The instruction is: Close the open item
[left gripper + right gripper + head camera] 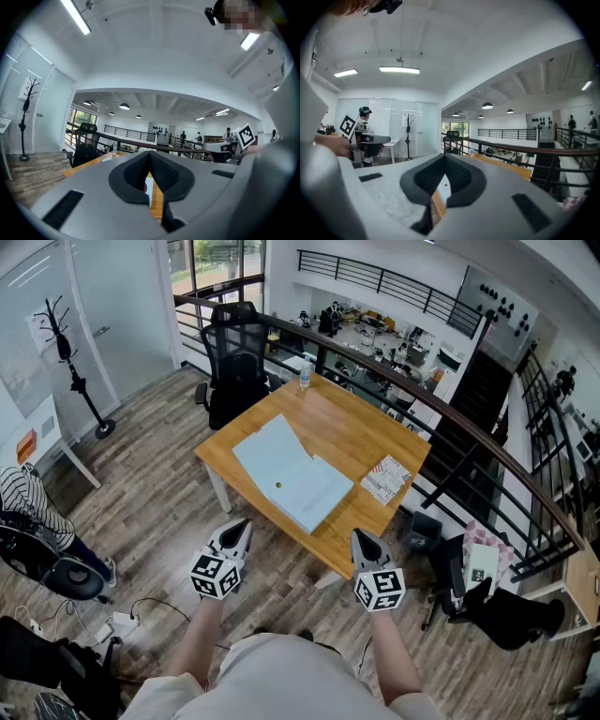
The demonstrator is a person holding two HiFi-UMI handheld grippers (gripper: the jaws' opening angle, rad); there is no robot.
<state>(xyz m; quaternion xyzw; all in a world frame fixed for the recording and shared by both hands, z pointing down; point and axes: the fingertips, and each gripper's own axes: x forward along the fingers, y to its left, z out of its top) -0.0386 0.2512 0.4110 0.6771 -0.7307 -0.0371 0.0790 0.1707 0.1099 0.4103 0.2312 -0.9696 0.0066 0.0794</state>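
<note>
Holds left gripper (239, 526) pressed together, empty, short of table (352, 427) edge. Leaves open book (291, 474) flat mid-table, both halves spread, untouched. Holds right gripper (361, 538) pressed together too, empty. Nothing done yet: needs reaching in, lifting one cover, folding over.

Pale blue book (291, 479), orange-brown wooden table (352, 427), black chair (234, 362), grey-brown plank floor (150, 456)
</note>
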